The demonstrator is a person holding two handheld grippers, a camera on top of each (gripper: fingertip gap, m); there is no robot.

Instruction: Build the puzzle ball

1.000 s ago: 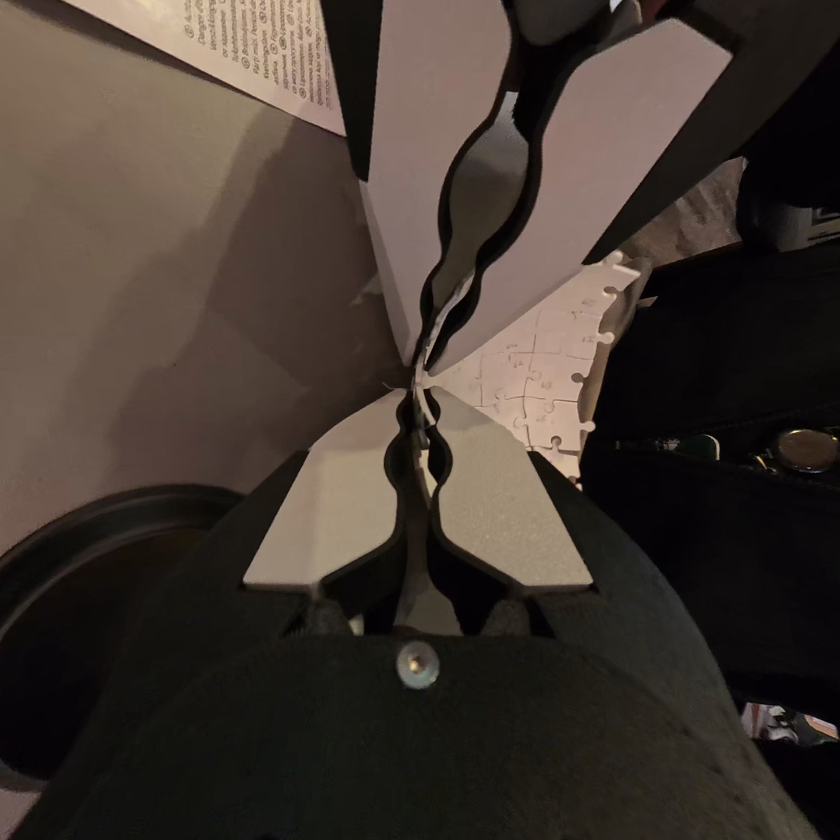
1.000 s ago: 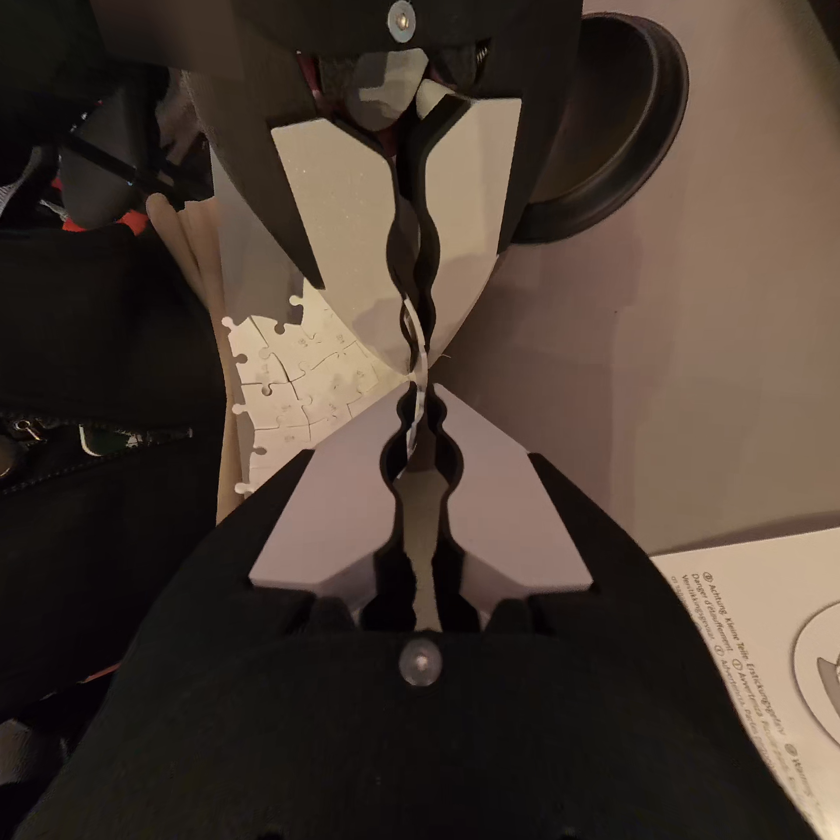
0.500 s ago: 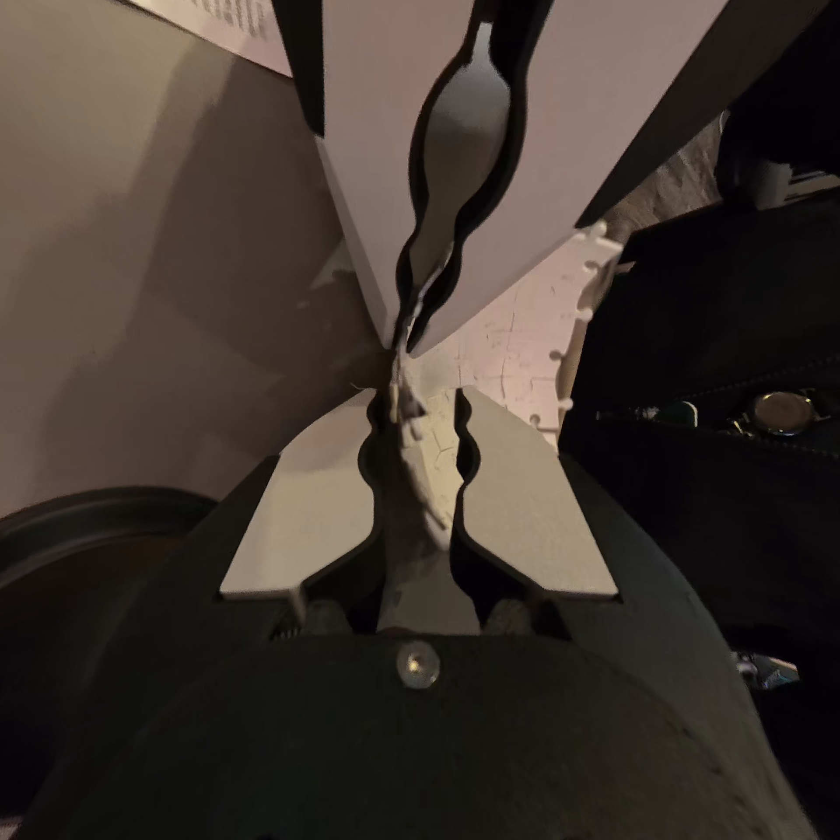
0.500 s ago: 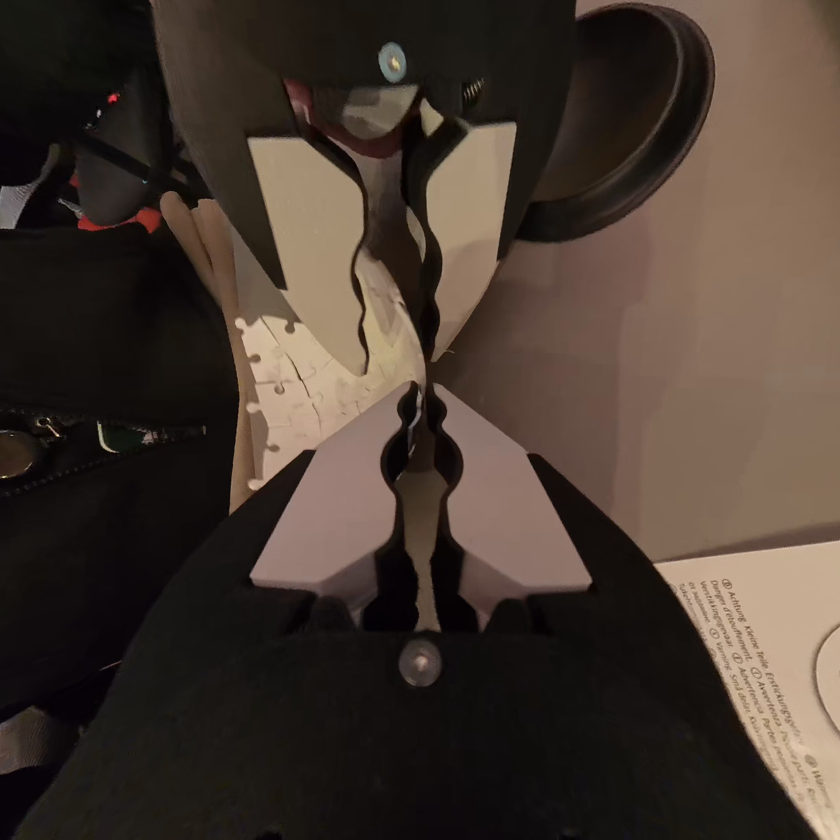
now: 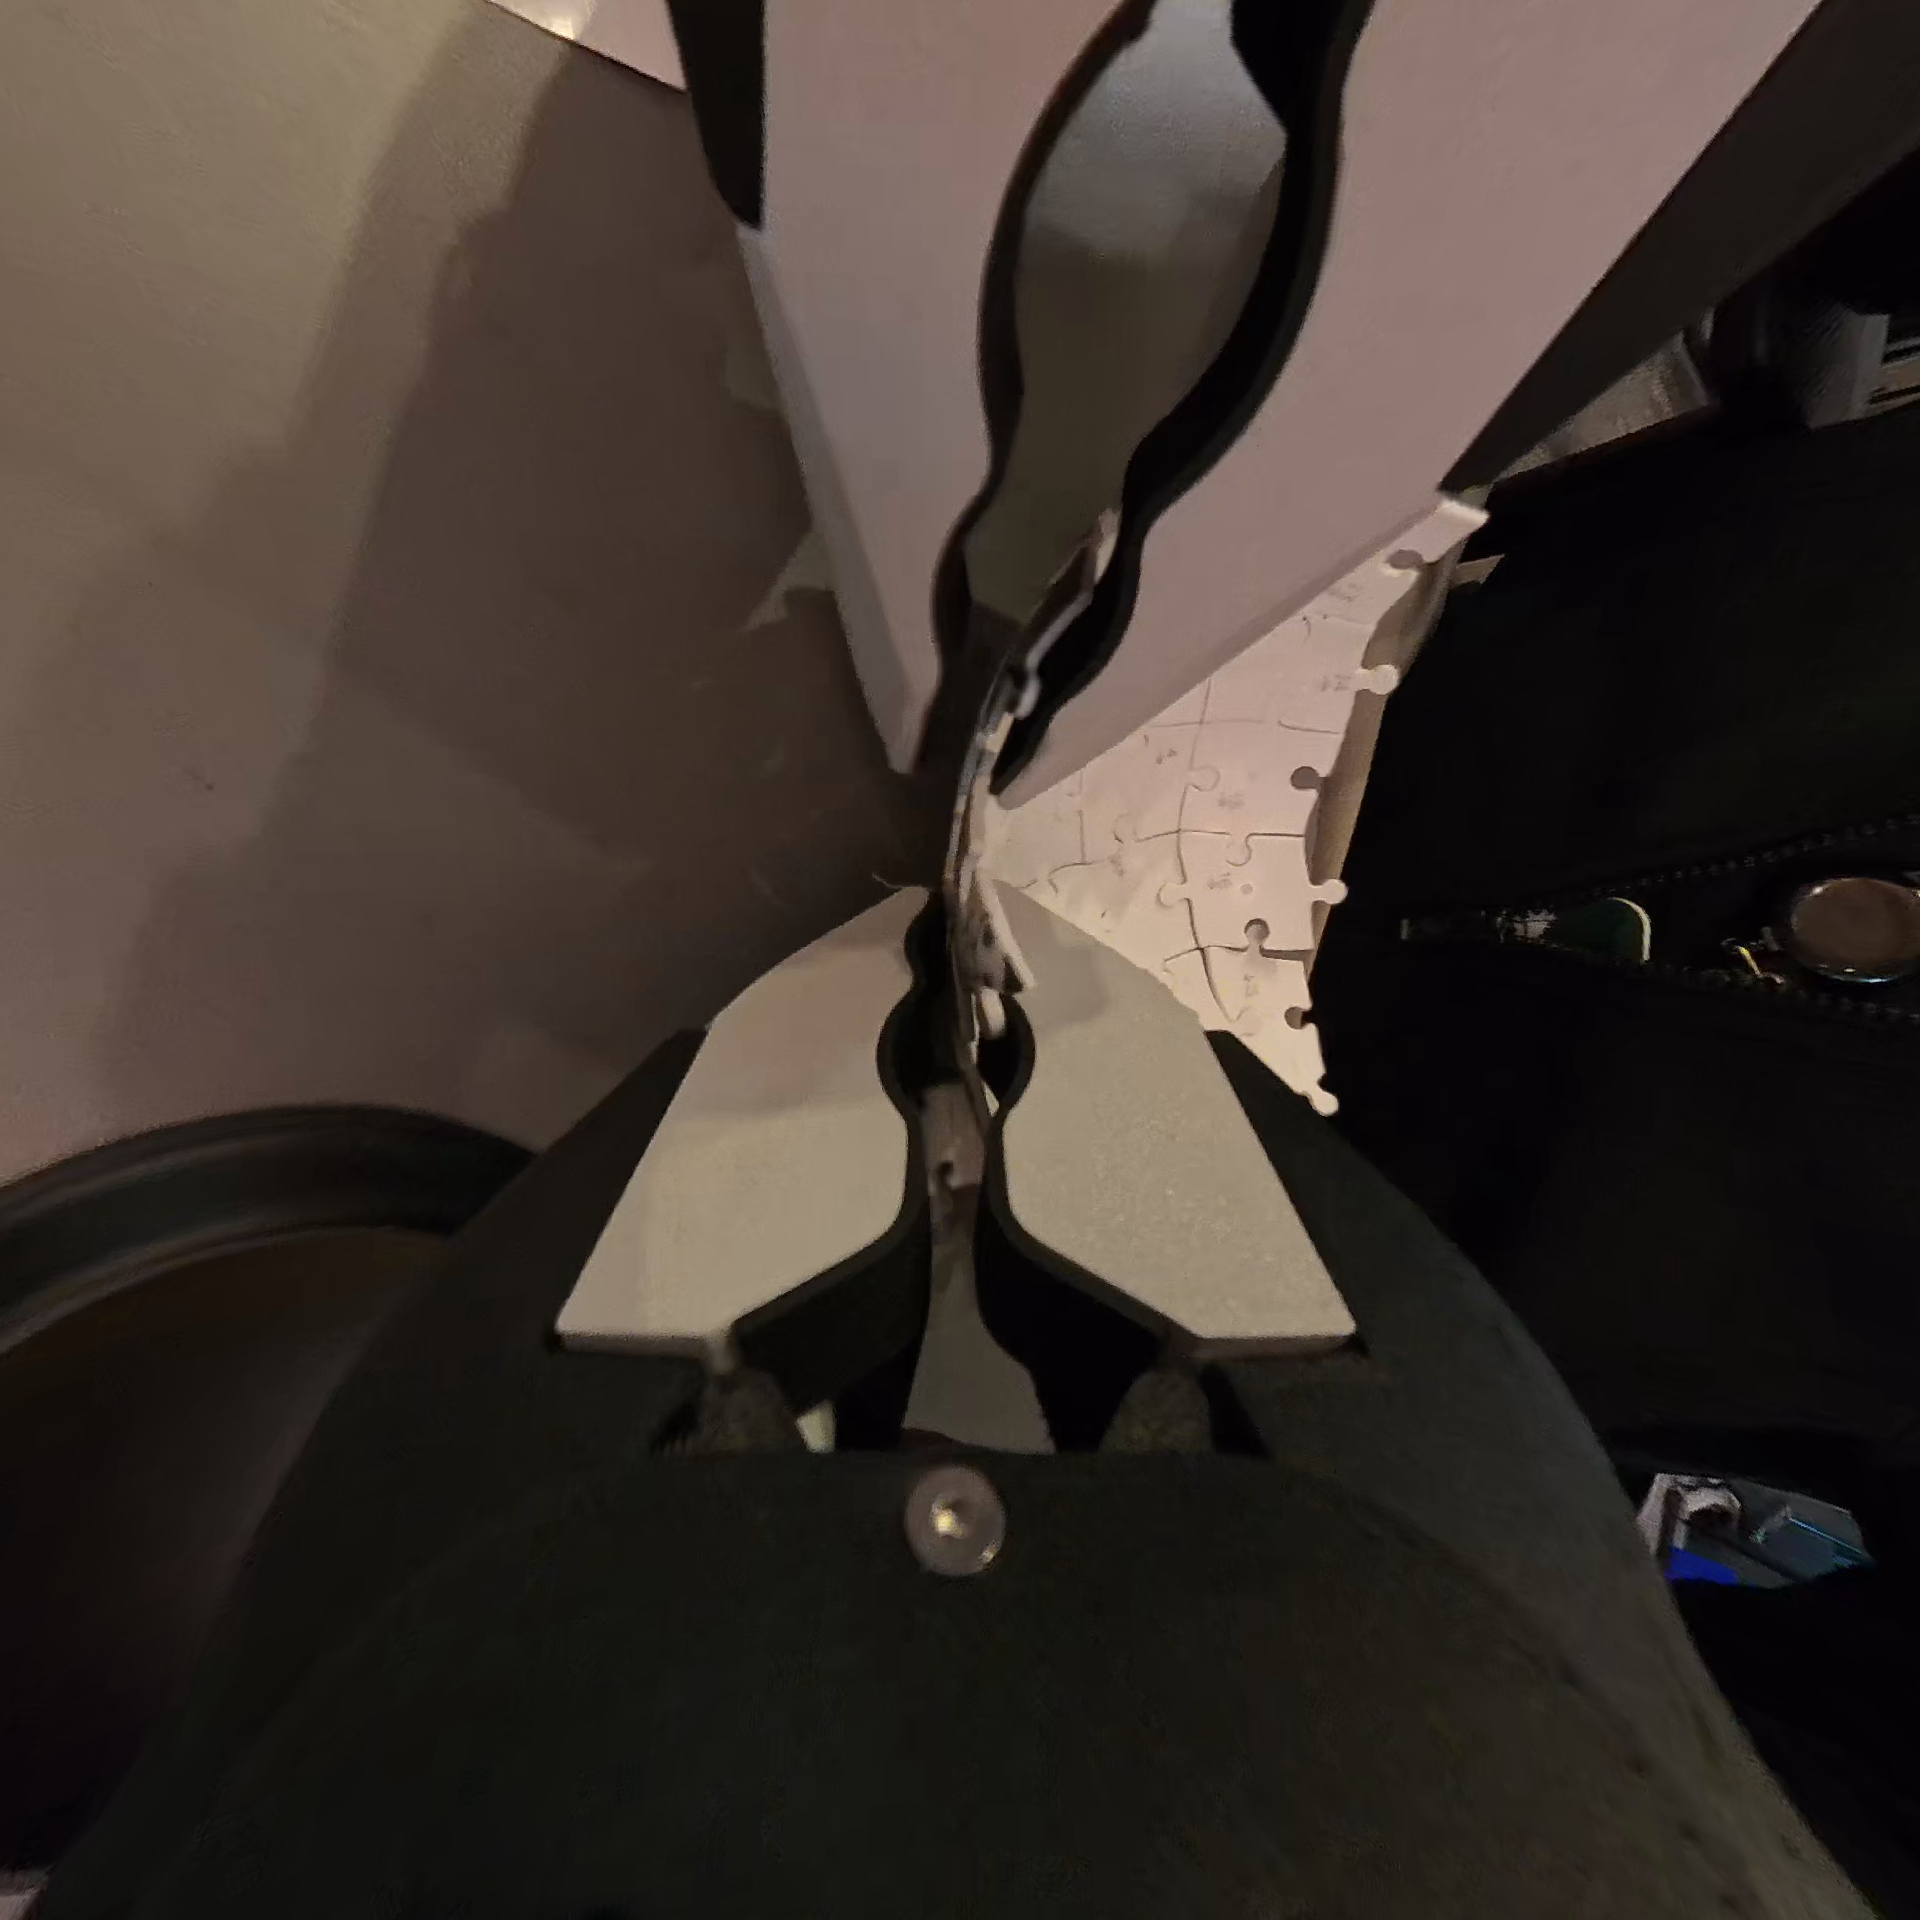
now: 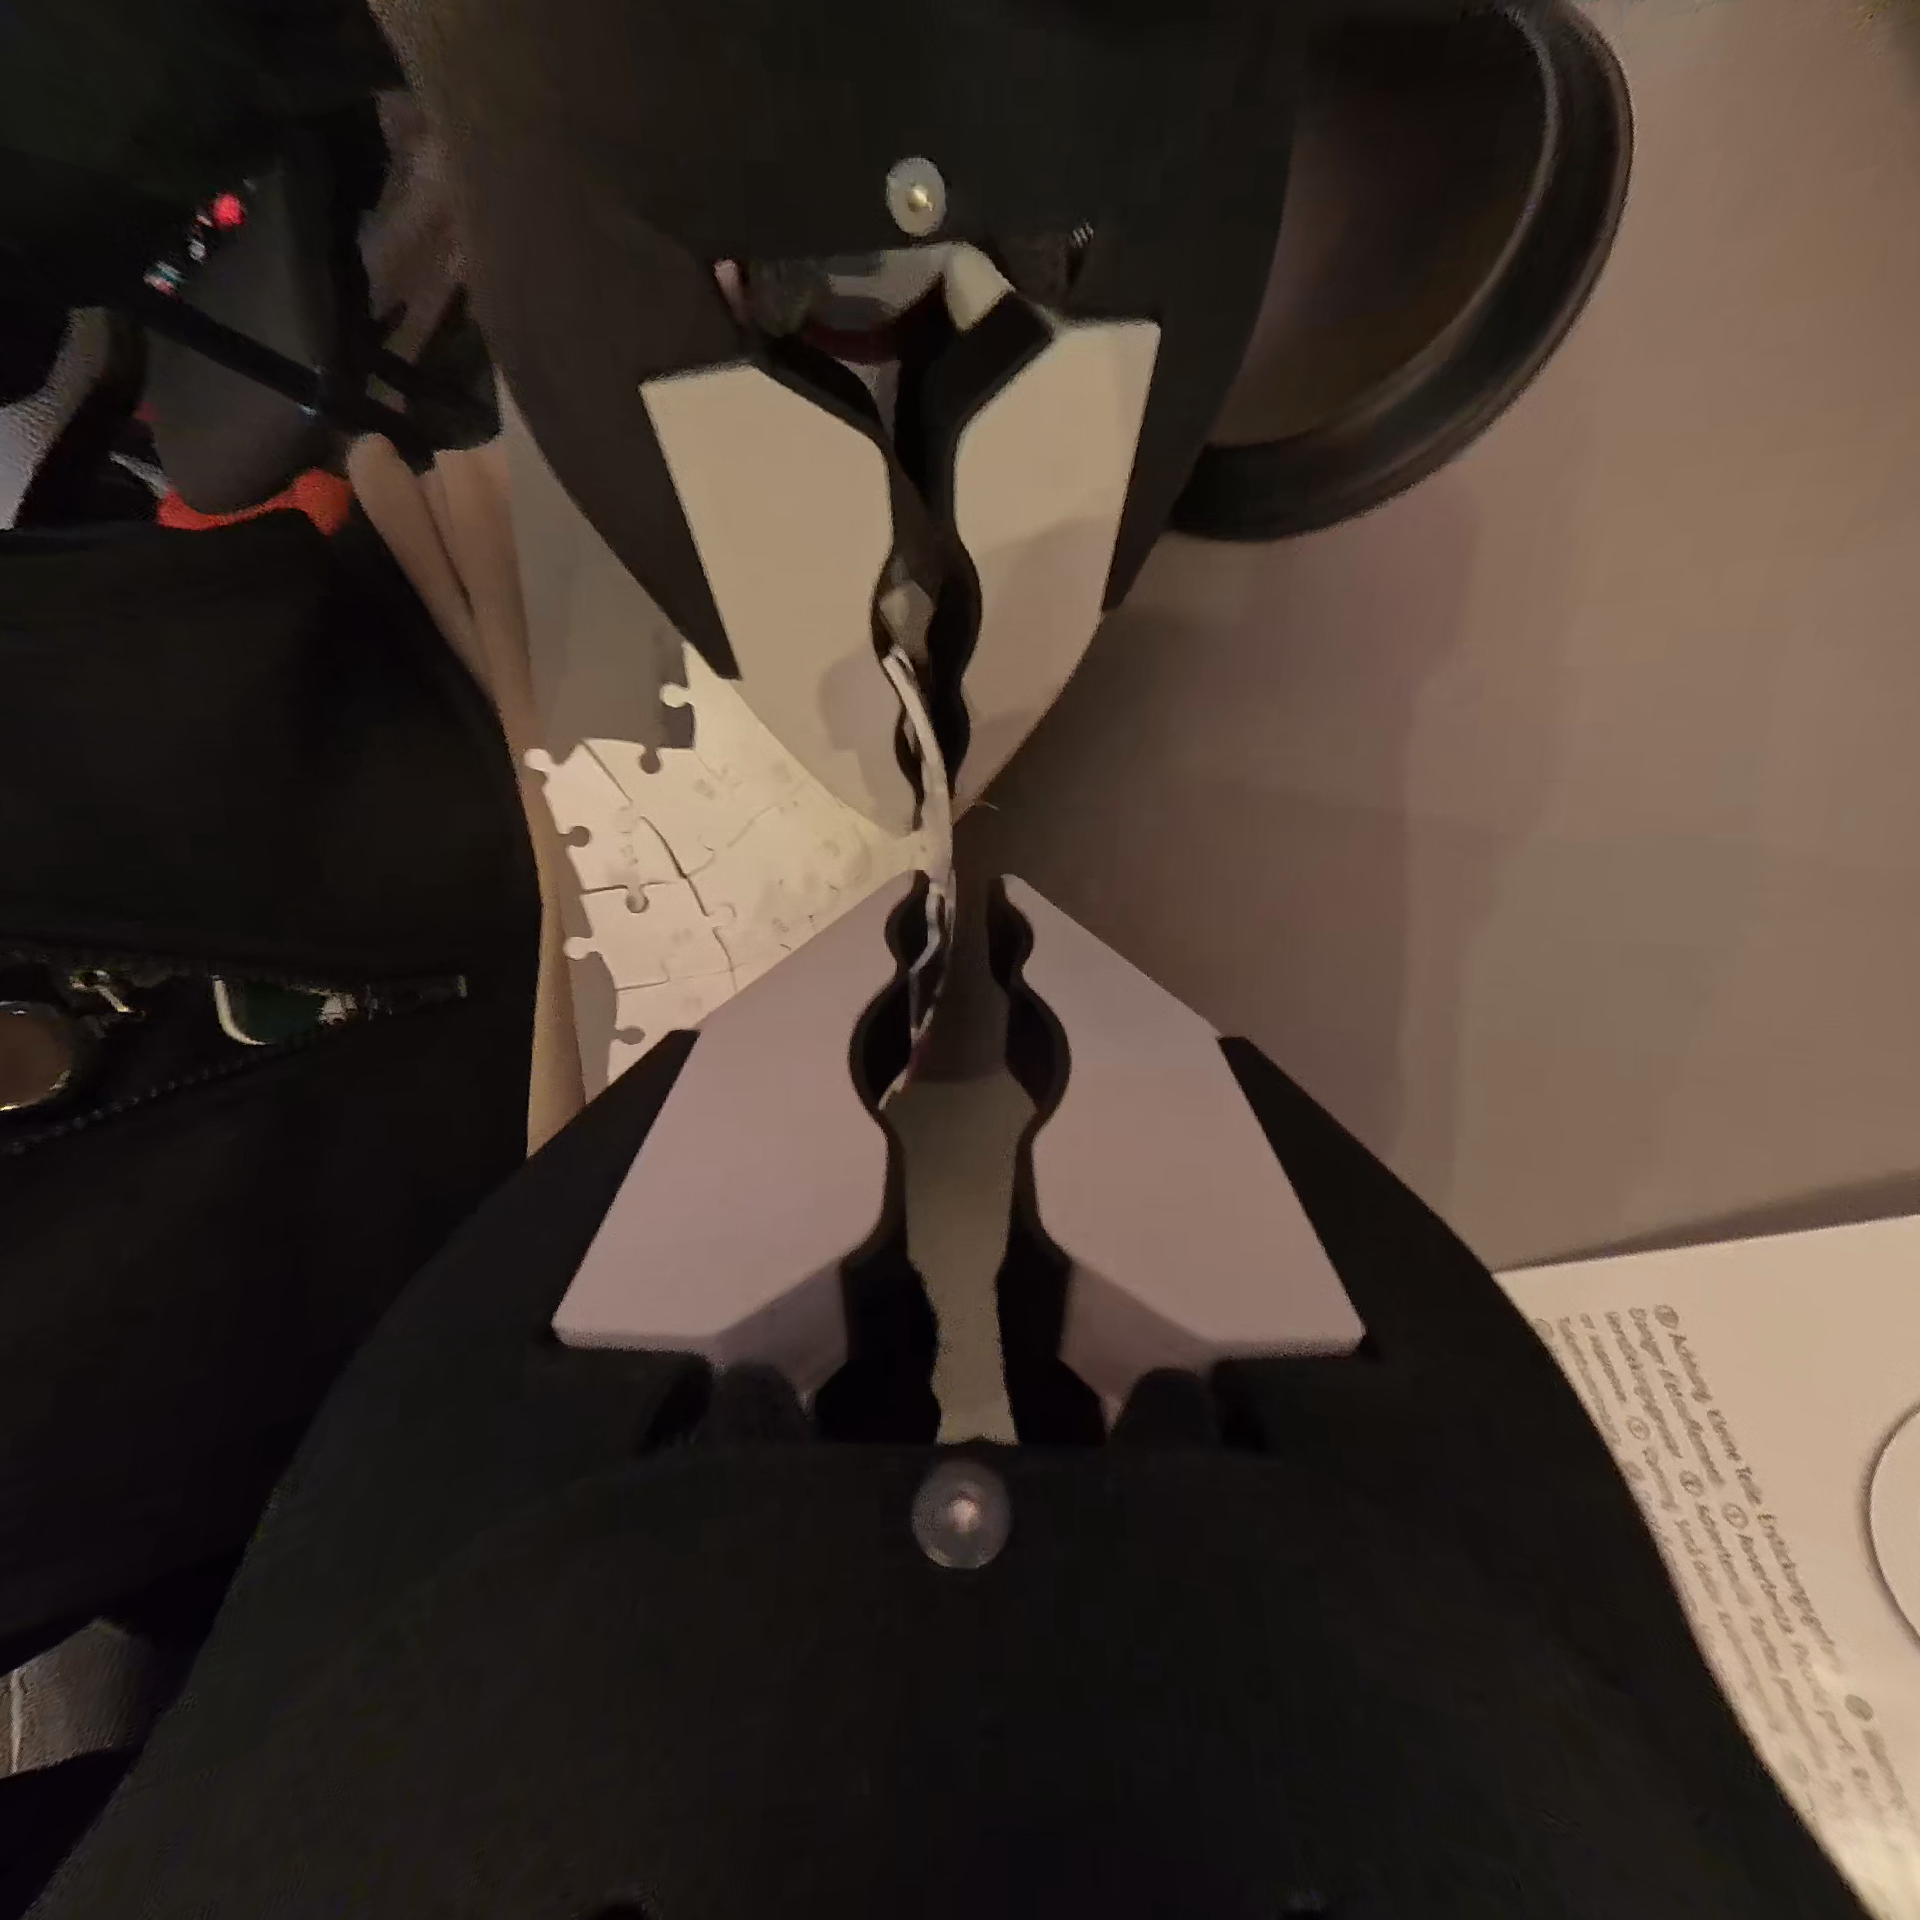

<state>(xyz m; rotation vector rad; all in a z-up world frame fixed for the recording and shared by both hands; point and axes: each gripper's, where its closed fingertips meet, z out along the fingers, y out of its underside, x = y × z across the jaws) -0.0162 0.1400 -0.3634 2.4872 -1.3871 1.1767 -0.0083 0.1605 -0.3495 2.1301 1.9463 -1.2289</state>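
So, materials first: both tools are built from matte black bodies with pale grey, wedge-shaped fingers whose inner edges are lined with wavy black rubbery pads. The left gripper (image 5: 971,935) is seen pinched narrow on the rim of the puzzle ball section (image 5: 1221,862), with the thin curved edge caught between its pads. The right gripper (image 6: 951,904) is met tip to tip from the opposite side; its gap looks a bit wider, yet the same thin edge is seen running in between its tips, so it looks clamped on that rim too.

The section itself is a curved white shell of interlocked plastic pieces, smooth and matte, with round knobs sticking out along its free edge. It is held in the air above a plain beige table (image 5: 312,623).

View differences: a printed white leaflet (image 6: 1745,1507) is only really shown by the right wrist view, at lower right, plus a red bit of something at upper left. The round black dish (image 6: 1507,312) with its raised rim is caught by both cameras. A metal zip pull on dark fabric is picked out more clearly by the left camera.
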